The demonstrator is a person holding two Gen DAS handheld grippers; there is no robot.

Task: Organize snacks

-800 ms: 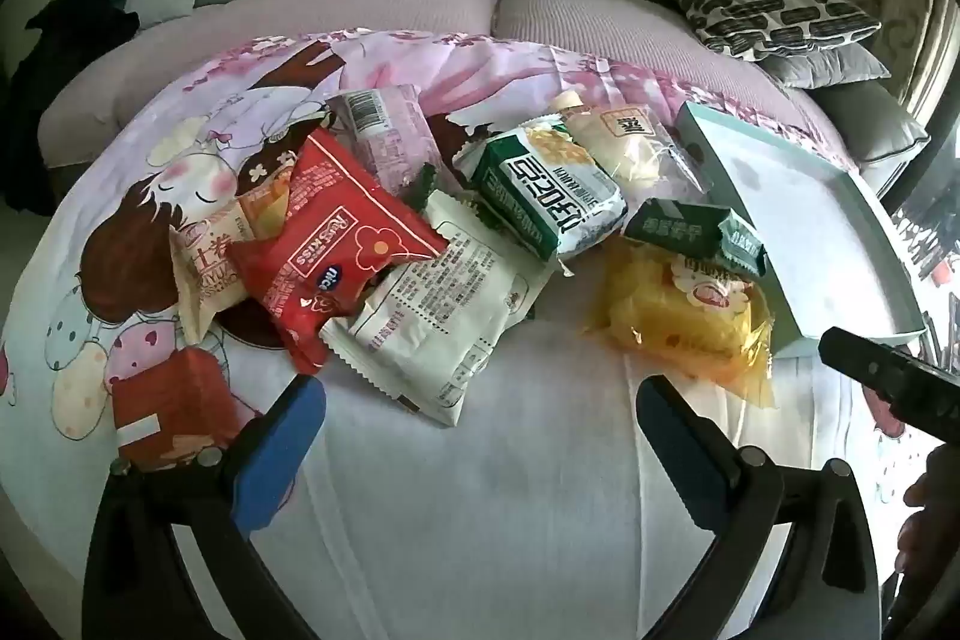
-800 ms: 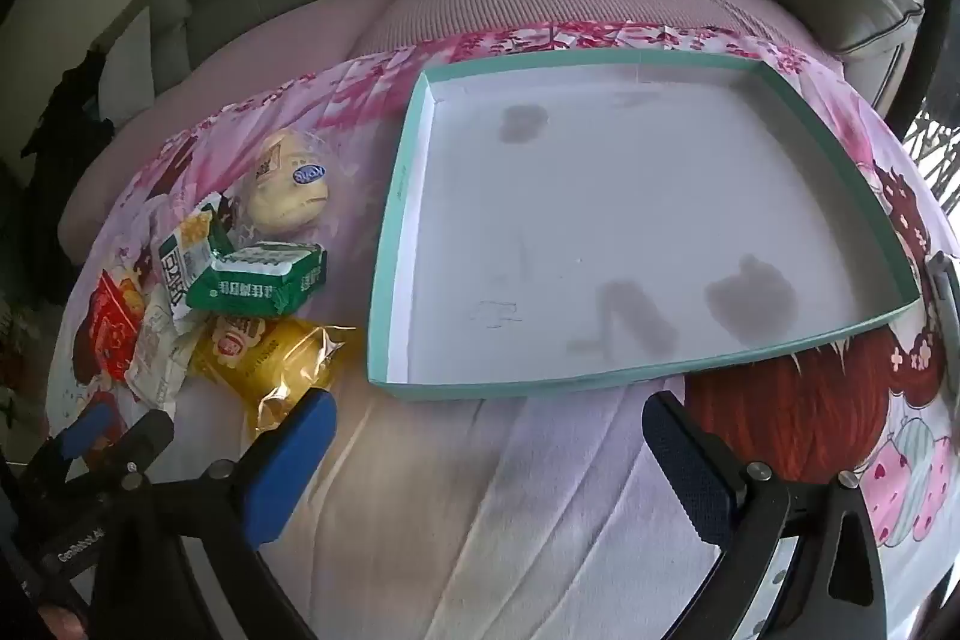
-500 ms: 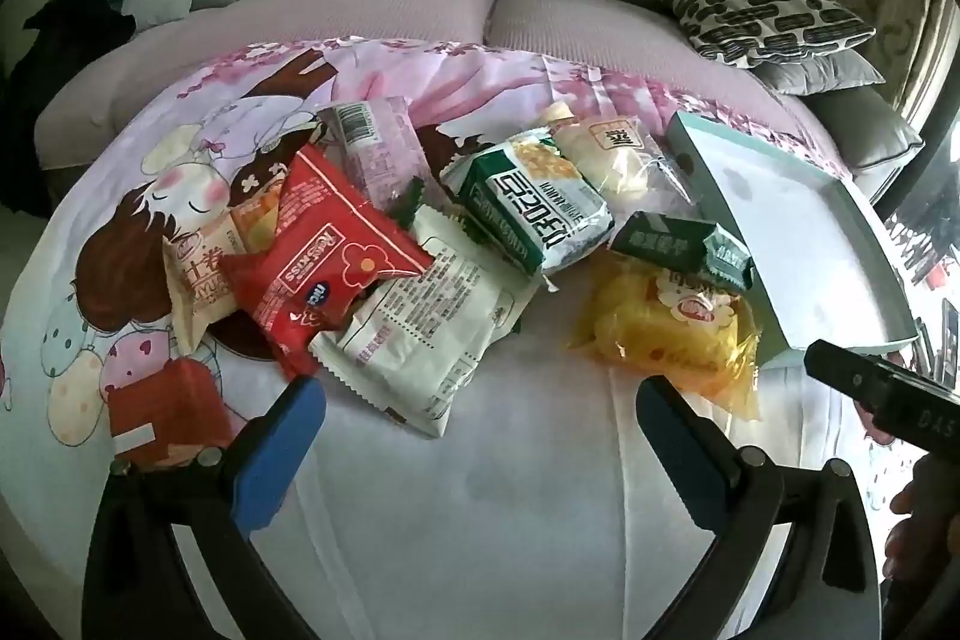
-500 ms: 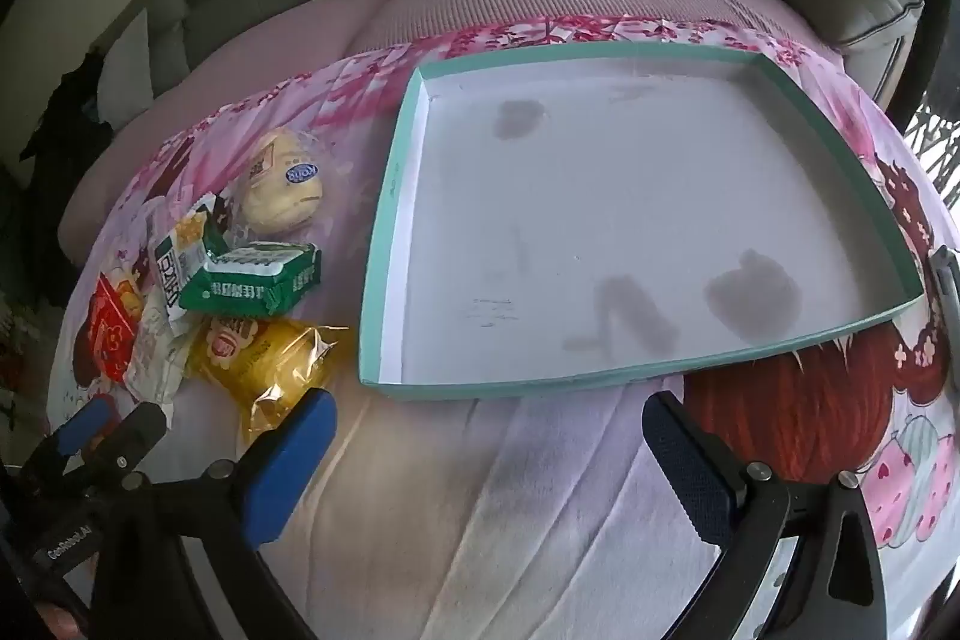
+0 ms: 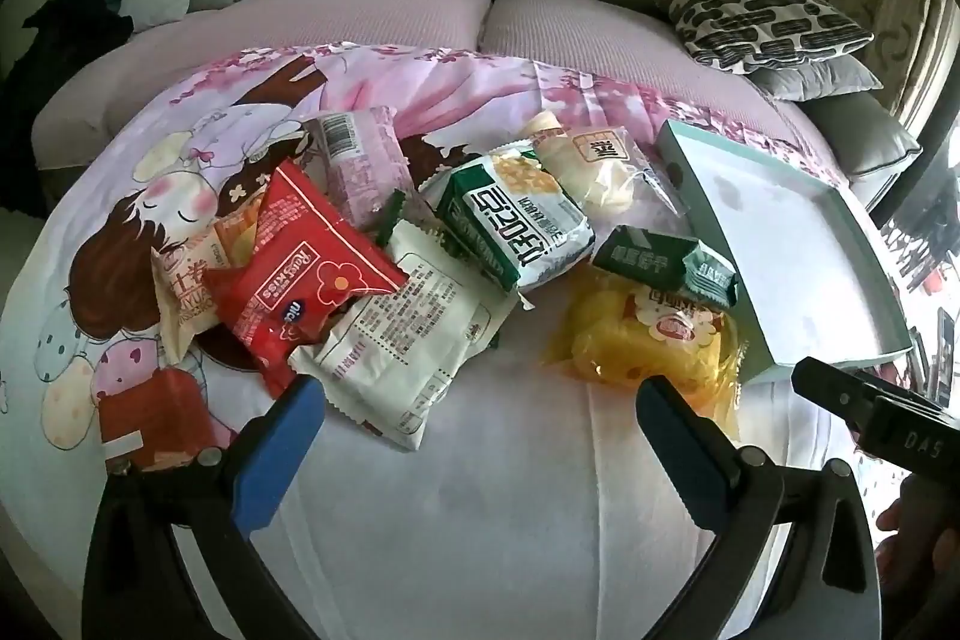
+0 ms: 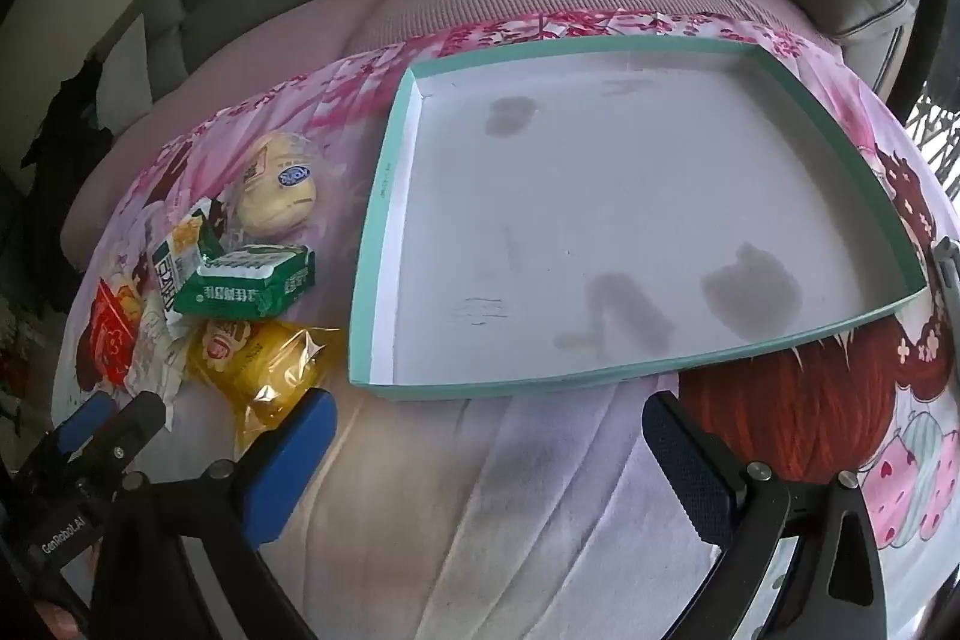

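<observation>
Closer now to the snack pile than 0.8 s ago: left gripper advanced toward the white packet, packets larger in the left wrist view. Right gripper shifted slightly; teal tray sitting a little lower and larger in the right wrist view.

Snacks heaped loosely on the cartoon-print sheet, left of the tray: red packet overlapping the white one, green-and-white packet behind, small dark green packet resting on the yellow bag, pale bun in clear wrap farthest back. Yellow bag just beside the tray's near corner. Tray empty, only grey stains on its floor. Layout judged as source heap on one side, destination on the other, so one gripper per zone.

Left jaws spread wide, holding nothing, blue pads clear of the sheet; left pad near the white packet's corner, contact not certain. Right jaws equally wide, empty, hovering over bare sheet before the tray's front rim; left pad just beside the yellow bag's tail. Sorting not yet begun, by the look of the tray.
</observation>
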